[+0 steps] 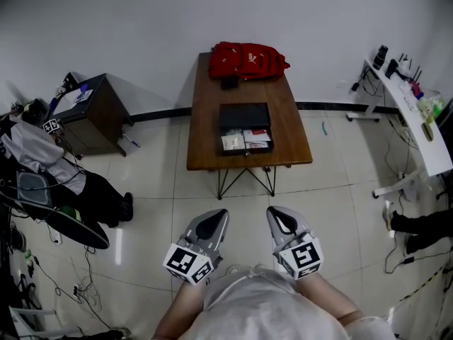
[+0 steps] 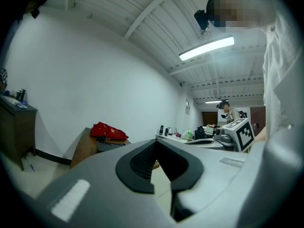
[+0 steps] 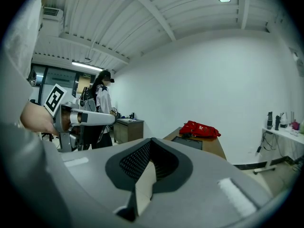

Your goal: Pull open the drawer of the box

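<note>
Straight ahead of us across the tiled floor (image 1: 156, 183), the wooden table (image 1: 205, 147) runs lengthwise away from us, its near short edge facing us and a red backpack (image 1: 248, 60) lying at the far edge. On it sits the dark box (image 1: 244, 115), about midway between the two long edges and in the near half, with its long axis following the table's length. The drawer (image 1: 245, 142) is on the side of the box that faces us, just short of the near edge. We can see papers and something red lying in it, so we judge it already stands at least partly out. Any further pull would come straight back toward us along that same axis. Both tongs hang low in front of our body, well apart from the table and over the floor. The left gripper (image 1: 219, 215) and the right gripper (image 1: 274, 214) point forward at the near edge, each with its jaw tips brought together on nothing. The box lies ahead on the line between them, so neither hand looks clearly nearer; we would have to step forward and spread the jaws before either could take the drawer front.
</note>
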Motion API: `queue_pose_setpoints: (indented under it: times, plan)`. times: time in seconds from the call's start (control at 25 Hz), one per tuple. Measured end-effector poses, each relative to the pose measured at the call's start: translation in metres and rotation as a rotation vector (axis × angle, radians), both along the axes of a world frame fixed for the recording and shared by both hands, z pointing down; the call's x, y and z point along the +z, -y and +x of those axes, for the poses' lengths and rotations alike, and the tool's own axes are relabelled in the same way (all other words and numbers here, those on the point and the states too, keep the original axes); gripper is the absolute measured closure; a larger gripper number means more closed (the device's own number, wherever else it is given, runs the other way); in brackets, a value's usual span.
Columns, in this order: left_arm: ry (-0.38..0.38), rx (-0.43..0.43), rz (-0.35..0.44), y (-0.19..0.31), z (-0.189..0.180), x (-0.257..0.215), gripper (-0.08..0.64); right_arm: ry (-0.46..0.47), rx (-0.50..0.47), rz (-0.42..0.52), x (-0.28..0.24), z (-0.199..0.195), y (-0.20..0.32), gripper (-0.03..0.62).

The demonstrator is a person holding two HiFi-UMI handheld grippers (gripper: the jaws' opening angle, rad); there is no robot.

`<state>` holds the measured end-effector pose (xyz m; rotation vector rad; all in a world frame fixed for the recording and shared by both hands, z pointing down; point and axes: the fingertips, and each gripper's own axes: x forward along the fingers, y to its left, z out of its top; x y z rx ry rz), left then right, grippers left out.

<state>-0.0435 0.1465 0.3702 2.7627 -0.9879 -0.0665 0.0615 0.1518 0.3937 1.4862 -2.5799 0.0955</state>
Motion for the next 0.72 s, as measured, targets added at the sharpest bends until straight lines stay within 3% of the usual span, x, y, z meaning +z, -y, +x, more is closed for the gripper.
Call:
queue_pose_setpoints:
  times: [0.4,0.72]
  plan:
    - [0.010,-0.001,0.012,0.0003,-0.0019,-0.0017,0.554,0.022,-0.005,-0.002,-0.0029,-0.0044,-0.0006,0.584]
    - [0.092,0.028,0.092,-0.0030,0.0054,-0.0071,0.554,0.016,-0.008,0.003,-0.0030,-0.0044,0.0020,0.584]
